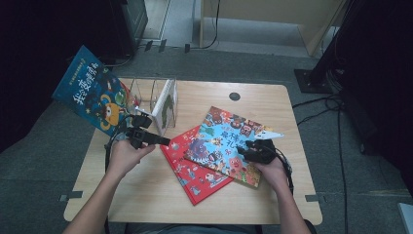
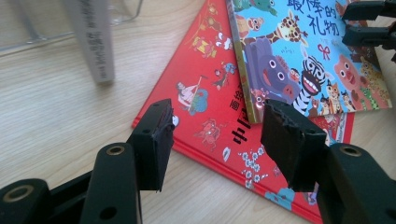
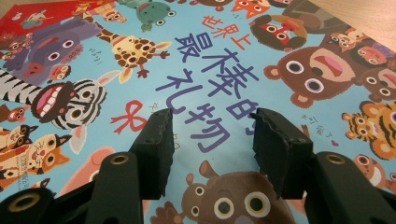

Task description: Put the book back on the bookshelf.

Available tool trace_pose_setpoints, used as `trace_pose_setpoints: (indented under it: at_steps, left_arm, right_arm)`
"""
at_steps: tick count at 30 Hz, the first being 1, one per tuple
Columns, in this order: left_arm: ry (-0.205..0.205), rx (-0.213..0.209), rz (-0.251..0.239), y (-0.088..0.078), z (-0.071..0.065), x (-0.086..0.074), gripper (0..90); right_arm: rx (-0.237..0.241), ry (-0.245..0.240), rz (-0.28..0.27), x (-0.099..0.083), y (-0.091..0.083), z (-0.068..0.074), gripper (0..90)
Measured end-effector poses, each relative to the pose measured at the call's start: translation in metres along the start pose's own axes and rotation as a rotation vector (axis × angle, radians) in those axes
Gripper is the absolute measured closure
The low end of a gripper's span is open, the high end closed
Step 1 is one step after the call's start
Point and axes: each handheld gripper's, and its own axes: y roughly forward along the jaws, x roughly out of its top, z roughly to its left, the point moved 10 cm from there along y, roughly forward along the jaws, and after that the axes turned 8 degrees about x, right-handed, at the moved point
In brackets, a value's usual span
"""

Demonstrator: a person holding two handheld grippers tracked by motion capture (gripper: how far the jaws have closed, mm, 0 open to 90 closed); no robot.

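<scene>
Hovering my left gripper (image 2: 215, 140) with its jaws apart and empty, I aim at the near edge of the flat red picture book (image 2: 205, 112), which lies on the pale wooden table (image 1: 146, 190). My right gripper (image 3: 210, 149), jaws likewise apart and holding nothing, hangs over the light-blue animal-cover picture book (image 3: 196, 60) resting across the red one toward two o'clock. I judge the risk is the stack: lifting the red book could slide the blue one off, or a pad could skid along the glossy cover. A clear wire book rack (image 1: 153, 95) stands at eleven o'clock.
</scene>
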Motion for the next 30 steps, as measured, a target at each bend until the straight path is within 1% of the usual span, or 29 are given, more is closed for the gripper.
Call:
trace_pose_setpoints:
  at_steps: [3,5,8,10,11,14,15,19,21,23,27,30]
  left_arm:
    - [0.011,-0.002,-0.004,0.006,-0.003,0.001,44.3]
    - [0.021,-0.014,-0.003,0.01,-0.006,0.001,44.3]
    - [0.034,-0.015,-0.003,0.017,-0.009,0.001,44.6]
    - [0.039,-0.015,-0.001,0.022,-0.009,0.002,44.7]
    - [0.044,-0.023,-0.004,0.026,-0.01,0.002,44.9]
    - [0.029,-0.046,-0.01,0.034,-0.013,0.0,45.2]
    - [0.031,-0.05,-0.003,0.037,-0.013,-0.002,45.3]
    - [0.047,-0.037,0.011,0.051,-0.014,-0.008,45.9]
    - [0.05,-0.039,0.02,0.056,-0.015,-0.01,45.9]
    - [0.067,-0.023,0.032,0.059,-0.015,-0.012,46.1]
    - [0.074,-0.024,0.018,0.06,-0.014,-0.011,47.8]
    - [0.075,-0.02,-0.004,0.06,-0.013,-0.012,50.9]
  right_arm:
    - [-0.002,0.008,0.005,-0.001,0.0,-0.001,48.0]
    - [-0.007,0.001,0.005,-0.003,-0.001,-0.001,48.3]
    - [-0.008,0.009,0.002,-0.004,-0.002,-0.002,49.0]
    - [-0.01,0.005,-0.002,-0.004,-0.003,-0.003,49.8]
    - [-0.009,0.005,-0.005,-0.005,-0.003,-0.003,50.1]
    - [-0.012,0.007,-0.01,-0.005,-0.004,-0.004,50.7]
    - [-0.013,0.007,-0.009,-0.006,-0.004,-0.004,50.9]
    - [-0.018,0.01,-0.019,-0.007,-0.006,-0.005,52.2]
    - [-0.017,0.011,-0.022,-0.008,-0.007,-0.006,53.5]
    - [-0.021,0.017,-0.024,-0.009,-0.008,-0.007,54.9]
    - [-0.038,0.026,-0.023,-0.011,-0.013,-0.012,59.9]
    - [-0.051,0.038,-0.021,-0.013,-0.017,-0.016,64.3]
